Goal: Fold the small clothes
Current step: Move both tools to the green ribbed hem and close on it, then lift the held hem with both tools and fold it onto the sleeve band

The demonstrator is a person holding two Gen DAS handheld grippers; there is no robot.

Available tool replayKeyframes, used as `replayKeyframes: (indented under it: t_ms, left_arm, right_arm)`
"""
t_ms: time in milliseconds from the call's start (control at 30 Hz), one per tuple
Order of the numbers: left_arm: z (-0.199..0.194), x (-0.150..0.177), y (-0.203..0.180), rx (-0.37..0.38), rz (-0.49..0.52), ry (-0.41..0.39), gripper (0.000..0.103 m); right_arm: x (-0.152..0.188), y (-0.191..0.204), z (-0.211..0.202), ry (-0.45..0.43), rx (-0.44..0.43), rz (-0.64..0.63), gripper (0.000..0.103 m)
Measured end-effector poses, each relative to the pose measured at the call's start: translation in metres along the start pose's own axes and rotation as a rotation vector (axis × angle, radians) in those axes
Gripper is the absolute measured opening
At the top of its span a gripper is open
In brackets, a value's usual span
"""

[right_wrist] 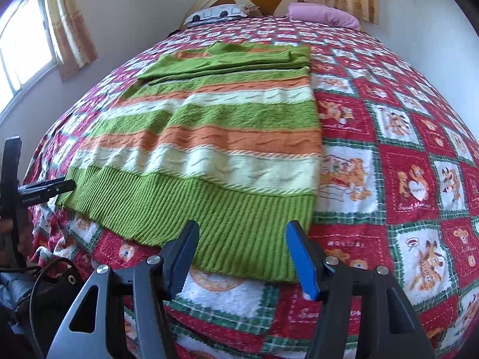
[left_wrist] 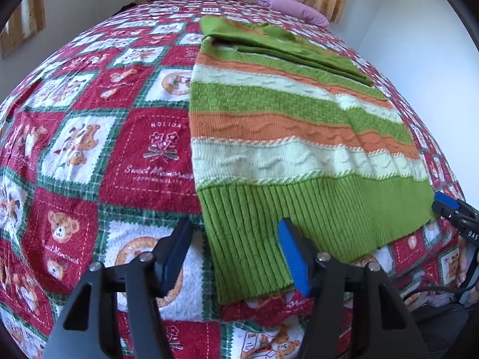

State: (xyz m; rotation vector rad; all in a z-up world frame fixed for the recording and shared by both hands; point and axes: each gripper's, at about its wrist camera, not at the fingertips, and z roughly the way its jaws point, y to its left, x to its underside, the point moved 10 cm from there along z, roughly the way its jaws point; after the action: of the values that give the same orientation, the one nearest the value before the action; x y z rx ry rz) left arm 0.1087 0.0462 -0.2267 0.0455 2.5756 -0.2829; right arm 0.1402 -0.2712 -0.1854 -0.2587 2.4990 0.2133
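A knitted sweater [left_wrist: 284, 119] in green, orange and cream stripes lies flat on the bed, its green sleeves folded across the upper part. My left gripper [left_wrist: 234, 223] is open, its jaws straddling the left corner of the ribbed green hem [left_wrist: 245, 239] without pressing it. In the right wrist view the same sweater [right_wrist: 209, 137] fills the middle. My right gripper [right_wrist: 242, 224] is open over the hem's right corner [right_wrist: 254, 239]. The right gripper's blue pad [left_wrist: 446, 202] shows at the left wrist view's right edge. The left gripper [right_wrist: 45, 191] shows at the right wrist view's left edge.
The bed carries a red, green and white teddy-bear quilt [left_wrist: 89, 149] [right_wrist: 389, 164]. At its head lie a white patterned pillow [right_wrist: 218, 13] and a pink pillow [right_wrist: 323, 15] against a headboard. Curtains and a window [right_wrist: 24, 48] flank the walls. A cable [right_wrist: 39, 281] hangs lower left.
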Motion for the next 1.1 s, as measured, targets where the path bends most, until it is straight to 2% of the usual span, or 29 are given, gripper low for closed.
replayKeyframes:
  t_ms: [67,100,133,200,300,533,633,667,733,767,900,1100]
  left_arm:
    - [0.0,-0.001,-0.001,-0.001,0.008,-0.018,0.043]
    - [0.0,-0.001,-0.001,-0.009,0.013,-0.024,0.026]
    - [-0.001,-0.002,0.0,-0.004,0.014,-0.032,0.017]
    - [-0.002,-0.002,0.0,0.005,0.016,-0.038,0.011]
    - [-0.006,-0.005,0.0,-0.007,0.032,-0.052,0.009]
    - [-0.016,-0.012,-0.001,0.031,0.025,-0.078,0.007]
    - [-0.016,-0.013,-0.002,0.041,0.025,-0.079,0.007]
    - [-0.015,-0.012,-0.002,0.043,0.024,-0.075,0.007]
    - [-0.011,-0.01,-0.002,0.051,0.019,-0.063,0.007]
    - [-0.009,-0.01,-0.002,0.056,0.014,-0.056,0.007]
    - [-0.013,-0.012,-0.001,0.083,-0.006,-0.059,0.006]
    - [-0.035,-0.026,-0.001,0.151,-0.04,-0.102,0.005]
  right_arm:
    - [-0.001,-0.004,0.0,-0.002,0.004,0.008,0.061]
    - [0.0,-0.007,0.0,-0.002,0.007,0.015,0.061]
    - [0.0,-0.01,0.0,-0.001,0.011,0.023,0.061]
    - [0.001,-0.016,0.0,0.006,0.008,0.044,0.061]
    - [0.001,-0.027,-0.002,0.007,-0.004,0.087,0.061]
    - [0.013,-0.031,0.003,0.046,-0.024,0.11,0.06]
    - [0.015,-0.028,0.004,0.042,-0.013,0.083,0.042]
    - [0.014,-0.026,0.004,0.04,-0.022,0.079,0.029]
    - [0.015,-0.022,0.004,0.039,-0.038,0.055,0.022]
    - [0.015,-0.019,0.002,0.032,-0.048,0.042,0.011]
    - [0.007,-0.015,-0.012,-0.013,-0.09,0.035,0.01]
    - [-0.02,-0.024,-0.044,-0.123,-0.168,0.122,0.01]
